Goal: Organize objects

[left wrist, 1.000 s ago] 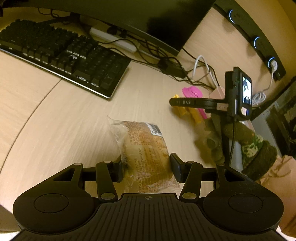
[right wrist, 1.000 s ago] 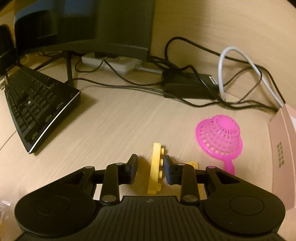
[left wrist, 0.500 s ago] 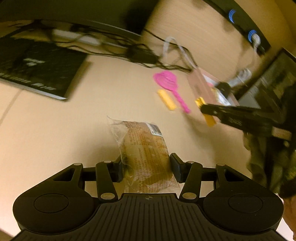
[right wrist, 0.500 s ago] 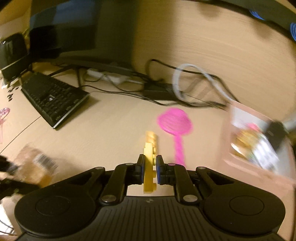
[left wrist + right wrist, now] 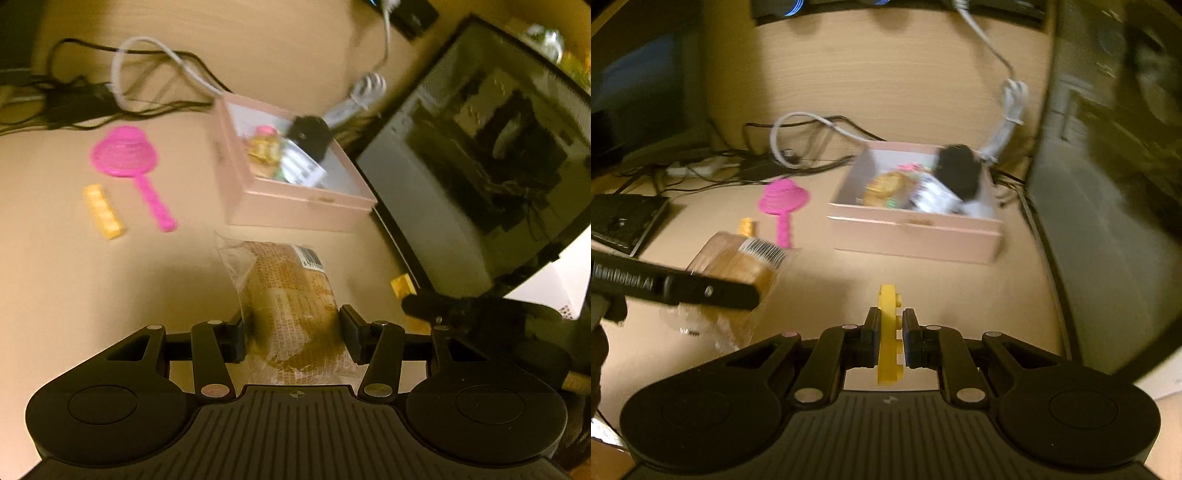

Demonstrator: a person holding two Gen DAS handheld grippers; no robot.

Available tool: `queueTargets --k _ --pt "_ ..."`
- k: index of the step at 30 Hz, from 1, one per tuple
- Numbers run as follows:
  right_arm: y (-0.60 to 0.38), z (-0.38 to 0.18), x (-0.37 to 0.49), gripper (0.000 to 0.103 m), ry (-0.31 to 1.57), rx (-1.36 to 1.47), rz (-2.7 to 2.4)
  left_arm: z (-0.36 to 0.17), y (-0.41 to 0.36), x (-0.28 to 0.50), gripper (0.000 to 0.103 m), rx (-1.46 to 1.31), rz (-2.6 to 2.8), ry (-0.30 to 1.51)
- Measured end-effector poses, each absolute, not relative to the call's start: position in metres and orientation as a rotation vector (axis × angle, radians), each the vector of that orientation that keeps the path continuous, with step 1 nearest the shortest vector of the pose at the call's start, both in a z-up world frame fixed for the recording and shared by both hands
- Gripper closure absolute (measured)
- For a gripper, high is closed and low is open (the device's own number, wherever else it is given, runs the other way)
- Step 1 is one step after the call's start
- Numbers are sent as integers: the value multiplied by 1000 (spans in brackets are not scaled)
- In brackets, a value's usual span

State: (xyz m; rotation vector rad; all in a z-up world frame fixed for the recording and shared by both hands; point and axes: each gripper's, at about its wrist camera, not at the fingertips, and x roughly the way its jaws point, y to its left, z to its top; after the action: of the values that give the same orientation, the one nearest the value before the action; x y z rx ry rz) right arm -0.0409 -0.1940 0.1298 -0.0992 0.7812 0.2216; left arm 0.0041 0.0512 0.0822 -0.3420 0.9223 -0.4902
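My left gripper [image 5: 291, 334] is shut on a wrapped bread bun [image 5: 291, 295] in clear plastic, carried above the desk just in front of the pink box [image 5: 295, 206]. My right gripper [image 5: 889, 336] is shut on a yellow toy brick [image 5: 888, 332], held on edge, short of the same pink box [image 5: 916, 236]. The box holds a snack packet and a black item. From the right wrist view the bun [image 5: 738, 266] and the left gripper's finger [image 5: 676, 286] show at the left. A second yellow brick [image 5: 103, 212] and a pink toy strainer [image 5: 127, 158] lie on the desk, left of the box.
A dark computer case [image 5: 480, 158] stands right of the box. Black and white cables [image 5: 147, 74] run along the wooden back wall. A keyboard corner [image 5: 624, 221] and a monitor base sit at the left in the right wrist view.
Both grippers swung right, from the keyboard area toward the pink box. The right gripper shut on the yellow brick and lifted it off the desk; the left kept hold of the bun.
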Motion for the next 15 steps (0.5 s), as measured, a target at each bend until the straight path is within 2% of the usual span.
queueTargets --k 4,10,13,15 --pt "-210 107 -28 91 803 -85 224 76 38 6 49 -316 -472 952" --pt "-190 75 1 90 828 -122 268 68 76 -12 49 -342 -320 984" --pt "-175 75 14 80 826 -117 308 66 109 -26 49 -400 -222 968" --pt "-158 80 22 66 798 -126 351 64 125 -35 49 -423 -157 964"
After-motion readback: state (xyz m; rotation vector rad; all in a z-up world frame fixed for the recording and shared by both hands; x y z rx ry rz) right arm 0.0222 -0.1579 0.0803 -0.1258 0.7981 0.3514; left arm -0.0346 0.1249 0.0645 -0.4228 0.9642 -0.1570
